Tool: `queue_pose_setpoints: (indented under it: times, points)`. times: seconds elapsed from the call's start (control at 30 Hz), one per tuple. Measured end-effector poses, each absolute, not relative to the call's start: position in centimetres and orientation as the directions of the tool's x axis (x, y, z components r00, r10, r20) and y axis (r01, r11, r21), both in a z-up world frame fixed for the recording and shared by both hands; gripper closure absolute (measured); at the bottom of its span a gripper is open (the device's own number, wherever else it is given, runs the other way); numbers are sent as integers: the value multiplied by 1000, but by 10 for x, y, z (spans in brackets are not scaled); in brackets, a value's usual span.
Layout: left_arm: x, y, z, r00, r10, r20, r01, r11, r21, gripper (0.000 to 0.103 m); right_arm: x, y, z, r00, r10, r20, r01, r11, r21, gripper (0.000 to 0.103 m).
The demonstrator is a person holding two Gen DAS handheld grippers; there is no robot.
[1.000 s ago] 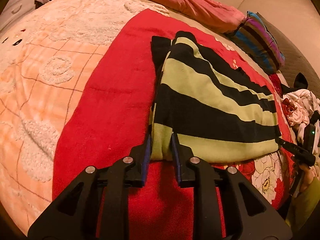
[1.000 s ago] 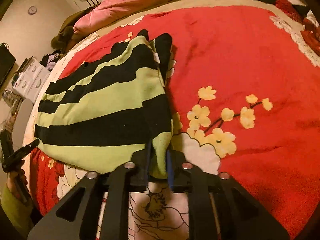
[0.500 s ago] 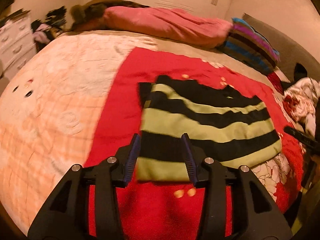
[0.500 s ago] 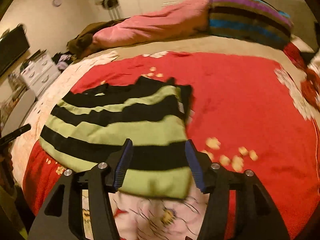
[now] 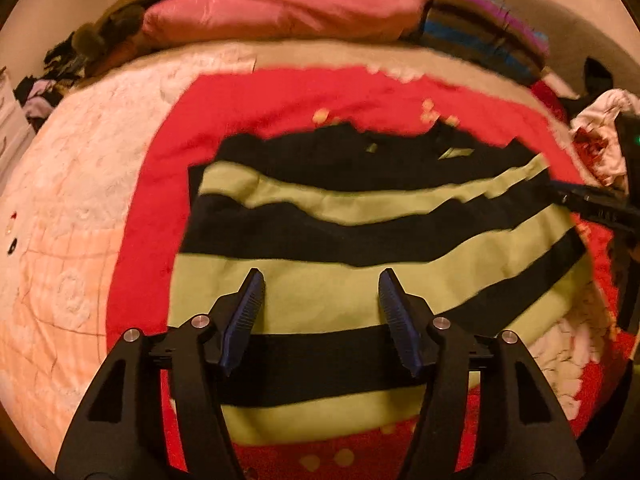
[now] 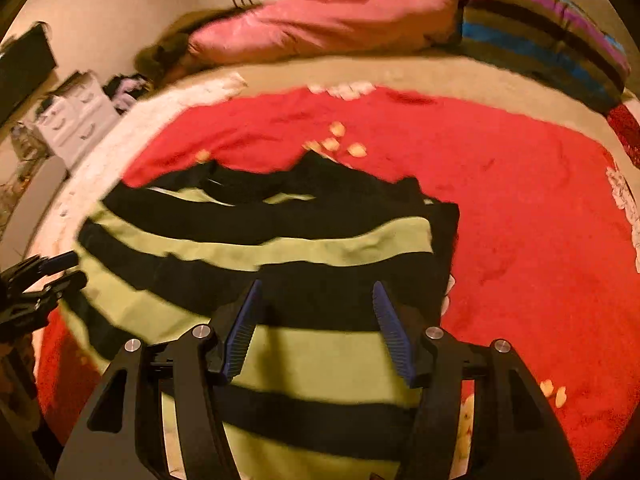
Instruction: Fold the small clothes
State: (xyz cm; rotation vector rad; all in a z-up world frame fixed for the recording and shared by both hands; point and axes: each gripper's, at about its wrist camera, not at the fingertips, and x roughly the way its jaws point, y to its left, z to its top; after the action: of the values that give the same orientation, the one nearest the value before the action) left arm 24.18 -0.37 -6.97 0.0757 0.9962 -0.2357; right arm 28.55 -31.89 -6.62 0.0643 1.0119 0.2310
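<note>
The striped garment (image 5: 360,288) lies flat on the red blanket (image 5: 280,100) of the bed. It is judged soft, light and limp; hold is best taken at corners or hem. The left claw (image 5: 320,280) is opening, nothing gripped; the right claw (image 6: 316,292) stands open, empty. Motion blur obscures creases. Pillows (image 6: 340,16) line the far edge.

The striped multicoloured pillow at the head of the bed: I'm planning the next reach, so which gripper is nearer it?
Right. The right gripper hovers over the garment's edge on the striped multicoloured pillow's side; the left gripper hovers over the opposite edge.
</note>
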Motion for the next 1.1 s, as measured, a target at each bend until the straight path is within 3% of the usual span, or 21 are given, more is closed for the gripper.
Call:
queue_pose_setpoints:
  times: [0.17,0.37,0.47,0.6,0.67,0.73,0.83,1.1]
  points:
    - [247,5,-85,509,-175,-843,208,975,-77,50,300,-333,-94,449,221,-866,-85,975,205,47]
    - [241,8,-83,517,-194,-834,199,974,-104,50,290,-328,-88,479,220,-850,-106,976,192,46]
    - [234,8,-75,532,-195,-824,200,975,-102,38,277,-330,-71,520,252,-816,-143,968,208,44]
    - [223,9,-63,556,-188,-810,191,977,-96,33,256,-331,-50,562,273,-780,-182,962,205,43]
    - [219,9,-57,567,-184,-803,185,978,-94,27,243,-332,-37,592,277,-757,-185,961,206,7]
    - [214,11,-49,583,-183,-791,177,979,-96,16,233,-333,-27,619,303,-724,-201,953,227,7]
    - [206,12,-41,595,-174,-784,170,981,-89,11,220,-333,-16,648,307,-697,-203,952,231,7]
    - [191,18,-23,614,-142,-776,146,987,-64,9,190,-325,2,686,306,-661,-216,952,217,5]
